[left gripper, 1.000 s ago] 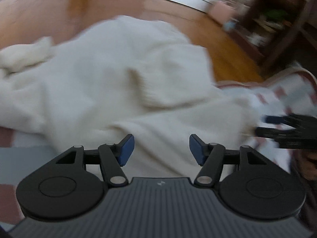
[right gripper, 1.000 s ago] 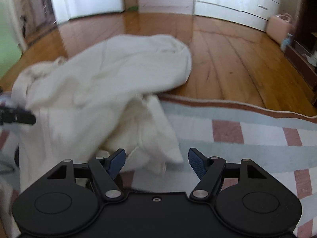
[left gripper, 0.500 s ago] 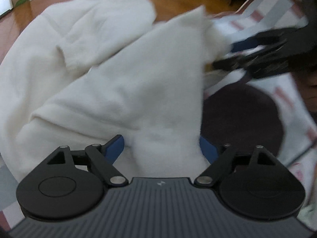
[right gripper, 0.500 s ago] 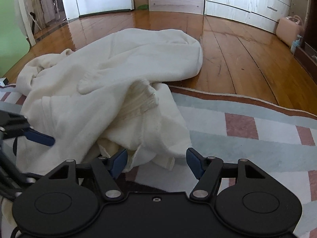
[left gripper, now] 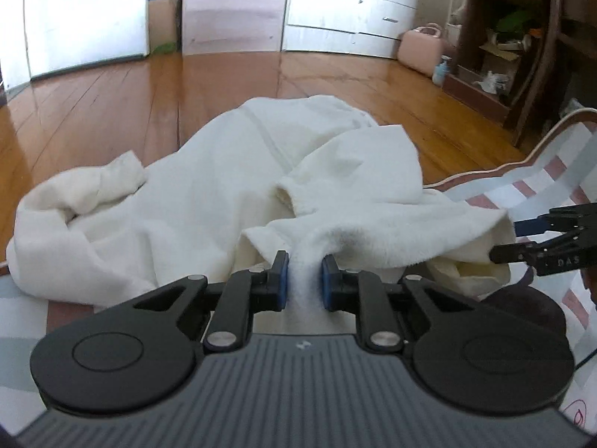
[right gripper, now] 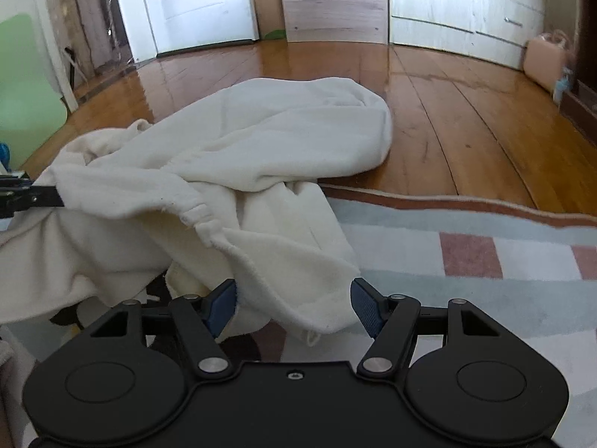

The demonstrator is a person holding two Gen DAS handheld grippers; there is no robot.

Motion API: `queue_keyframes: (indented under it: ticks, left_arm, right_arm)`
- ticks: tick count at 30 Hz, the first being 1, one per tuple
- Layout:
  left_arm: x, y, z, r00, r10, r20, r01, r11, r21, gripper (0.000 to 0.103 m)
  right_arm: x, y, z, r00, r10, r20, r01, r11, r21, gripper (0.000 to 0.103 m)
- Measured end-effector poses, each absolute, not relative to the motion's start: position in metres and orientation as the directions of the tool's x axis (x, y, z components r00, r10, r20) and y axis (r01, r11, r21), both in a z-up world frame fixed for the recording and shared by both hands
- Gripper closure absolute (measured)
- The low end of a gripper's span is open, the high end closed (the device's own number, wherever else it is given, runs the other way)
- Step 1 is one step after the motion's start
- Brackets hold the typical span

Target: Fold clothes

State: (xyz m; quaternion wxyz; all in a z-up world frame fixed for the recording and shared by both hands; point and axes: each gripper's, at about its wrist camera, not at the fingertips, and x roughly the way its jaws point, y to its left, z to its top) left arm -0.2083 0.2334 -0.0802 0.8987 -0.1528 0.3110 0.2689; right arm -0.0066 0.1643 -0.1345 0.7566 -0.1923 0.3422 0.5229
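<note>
Where it gaped a second ago, left tool now clamped on the cream garment; right tool wide.

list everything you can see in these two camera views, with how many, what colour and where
white garment: one, cream white, crumpled half on the rug, half on the floor
rug: one, grey, white and dusty-red checks, nearest the cameras
wooden floor: brown, glossy, beyond the rug
pink case: one, by the drawers at the far right
white drawer unit: along the far wall
cardboard box: one, brown, by the white door
dark shelf: one, far right, cluttered
left gripper: black with blue fingers, closed on a bunch of the garment
right gripper: black with blue fingers, open around the garment's near edge
</note>
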Motion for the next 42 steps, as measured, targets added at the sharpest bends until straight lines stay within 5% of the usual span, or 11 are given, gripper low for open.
queue_keyframes:
  ticks: [2, 6, 12, 15, 17, 19, 24, 29, 34, 41, 42]
  left_arm:
    - [-0.209, 0.230, -0.078, 0.663, 0.402, -0.632, -0.577, 0.812, -0.088, 0.086]
    - [-0.197, 0.224, -0.077, 0.679, 0.400, -0.616, -0.546, 0.836, -0.059, 0.086]
    - [-0.198, 0.235, -0.079, 0.691, 0.347, -0.634, -0.528, 0.841, -0.115, 0.077]
    - [-0.201, 0.250, -0.086, 0.688, 0.317, -0.653, -0.549, 0.815, -0.182, 0.049]
    - [-0.203, 0.262, -0.092, 0.682, 0.300, -0.667, -0.568, 0.792, -0.225, 0.050]
    - [-0.203, 0.274, -0.100, 0.670, 0.290, -0.683, -0.585, 0.773, -0.246, 0.086]
    - [-0.188, 0.275, -0.110, 0.589, 0.421, -0.690, -0.632, 0.772, -0.069, 0.086]
    - [-0.200, 0.301, -0.113, 0.661, 0.322, -0.678, -0.643, 0.708, -0.291, 0.086]
    - [-0.206, 0.312, -0.119, 0.683, 0.284, -0.673, -0.647, 0.664, -0.376, 0.086]
    - [-0.206, 0.306, -0.110, 0.677, 0.328, -0.659, -0.639, 0.706, -0.305, 0.086]
    - [-0.208, 0.306, -0.109, 0.682, 0.331, -0.652, -0.637, 0.706, -0.308, 0.086]
  right_arm:
    - [-0.011, 0.171, -0.134, 0.263, 0.651, -0.712, -0.924, 0.383, 0.008, 0.035]
    - [-0.017, 0.180, -0.121, 0.387, 0.645, -0.659, -0.894, 0.437, -0.097, 0.091]
    - [-0.048, 0.188, -0.072, 0.524, 0.697, -0.489, -0.848, 0.482, -0.221, 0.096]
    - [-0.058, 0.189, -0.044, 0.380, 0.794, -0.475, -0.922, 0.369, -0.119, 0.095]
    - [-0.050, 0.188, -0.046, 0.287, 0.807, -0.517, -0.954, 0.289, -0.079, 0.099]
    - [-0.041, 0.191, -0.059, 0.367, 0.742, -0.561, -0.929, 0.327, -0.174, 0.098]
    - [0.010, 0.169, -0.092, 0.434, 0.611, -0.662, -0.842, 0.536, -0.058, 0.083]
    - [0.020, 0.140, -0.107, 0.262, 0.689, -0.675, -0.826, 0.522, 0.212, 0.059]
    - [-0.002, 0.146, -0.132, 0.253, 0.619, -0.744, -0.879, 0.469, 0.091, 0.046]
    - [0.010, 0.166, -0.162, 0.291, 0.562, -0.774, -0.866, 0.499, 0.037, 0.052]
    - [0.015, 0.170, -0.162, 0.288, 0.582, -0.761, -0.865, 0.499, 0.054, 0.090]
